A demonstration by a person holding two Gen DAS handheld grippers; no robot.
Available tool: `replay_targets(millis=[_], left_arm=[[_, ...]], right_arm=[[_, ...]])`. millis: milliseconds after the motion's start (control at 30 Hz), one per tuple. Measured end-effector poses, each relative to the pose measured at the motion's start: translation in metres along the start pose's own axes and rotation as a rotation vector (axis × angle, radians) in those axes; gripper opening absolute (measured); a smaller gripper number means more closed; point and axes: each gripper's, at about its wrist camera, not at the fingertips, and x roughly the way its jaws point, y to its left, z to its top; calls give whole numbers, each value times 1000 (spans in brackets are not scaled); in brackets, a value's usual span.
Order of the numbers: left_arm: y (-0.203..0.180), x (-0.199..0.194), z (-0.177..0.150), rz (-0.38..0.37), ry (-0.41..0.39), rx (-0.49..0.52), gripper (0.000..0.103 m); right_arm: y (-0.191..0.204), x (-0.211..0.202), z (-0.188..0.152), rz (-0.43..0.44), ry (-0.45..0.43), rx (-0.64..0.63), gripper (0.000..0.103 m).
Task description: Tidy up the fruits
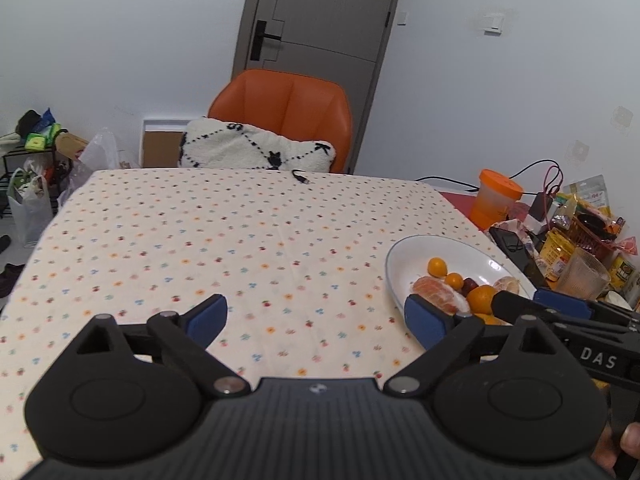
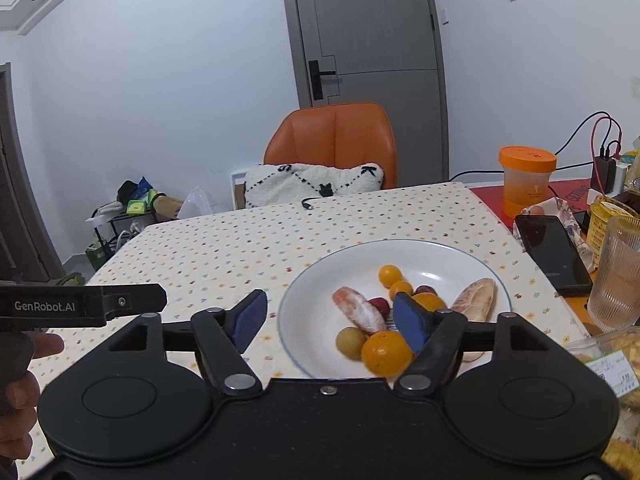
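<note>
A white plate (image 2: 472, 264) (image 1: 408, 252) on the dotted tablecloth holds the fruit. In it lie two peeled pomelo segments (image 2: 358, 314) (image 2: 476, 294), small yellow-orange tomatoes (image 2: 390, 274), dark red fruits (image 2: 378, 304), a tan round fruit (image 2: 350, 342) and a larger orange fruit (image 2: 386, 352). My right gripper (image 2: 330, 318) hangs open over the plate's near left edge with nothing between its fingers. My left gripper (image 1: 316, 318) stands open over bare tablecloth left of the plate, its right pad (image 1: 422, 320) at the rim. The right gripper's body crosses the left wrist view's right side.
An orange chair (image 2: 336, 140) with a white cushion (image 2: 312, 184) stands behind the table. At the right lie a black phone (image 2: 552, 252), an orange-lidded cup (image 2: 526, 178), a ribbed glass (image 2: 616, 272), cables and snack packets (image 1: 580, 224). A hand (image 2: 24, 364) holds the left gripper.
</note>
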Motion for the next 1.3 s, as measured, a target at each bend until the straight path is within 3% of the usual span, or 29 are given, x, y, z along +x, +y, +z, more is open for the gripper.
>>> replay_targets(millis=[267,533,1300], left_arm=[[12,-26,-3,34,-12,-6,95],[17,-54,-5,57,-48,1,103],[23,-122,-18,100,-65,79,103]], right_arm=[[16,-16,0,30,-20,-7,86],[26,-37,0,51,-42,-10,103],[46,-100,-5,109,-43,-15,103]])
